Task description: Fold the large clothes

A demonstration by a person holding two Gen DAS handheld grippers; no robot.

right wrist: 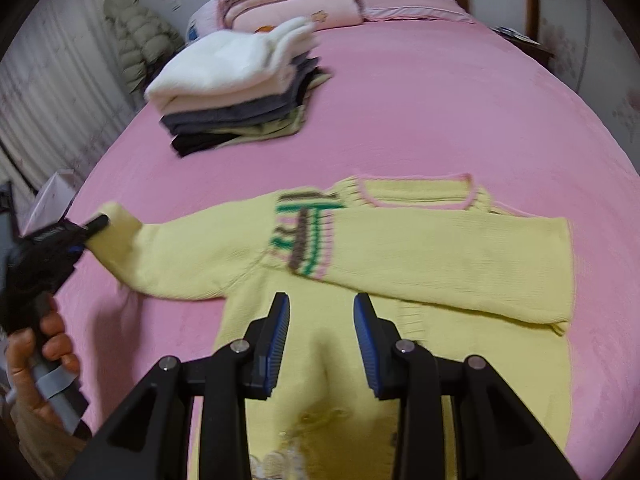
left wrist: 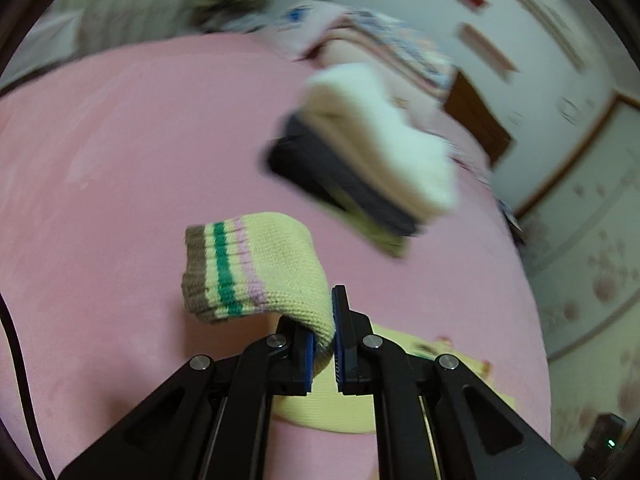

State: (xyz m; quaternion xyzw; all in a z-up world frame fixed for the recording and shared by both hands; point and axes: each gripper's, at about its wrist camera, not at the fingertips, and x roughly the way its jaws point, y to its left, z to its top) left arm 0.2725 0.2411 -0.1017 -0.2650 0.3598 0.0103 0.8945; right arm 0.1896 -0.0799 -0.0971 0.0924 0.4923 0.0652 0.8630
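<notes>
Now, bed: pink cover (right wrist: 460, 120), spread flat under everything.
Sweater: yellow knit sweater (right wrist: 400, 260) lying on the cover, neckline toward the headboard, 1 sleeve folded across the chest, other sleeve stretched out to the side.
Left gripper (left wrist: 324, 344): clamped tight on the striped cuff (left wrist: 240, 272), cuff lifted off the cover and curling over the fingers.
Left hand (right wrist: 36, 364): wrapped round the gripper handle at the bed's edge.
Right gripper (right wrist: 322, 344): jaws parted, nothing between the pads, poised above the sweater's body.
Stack: folded clothes (right wrist: 236, 88), white on top, dark layers beneath, well apart from the sweater.
</notes>
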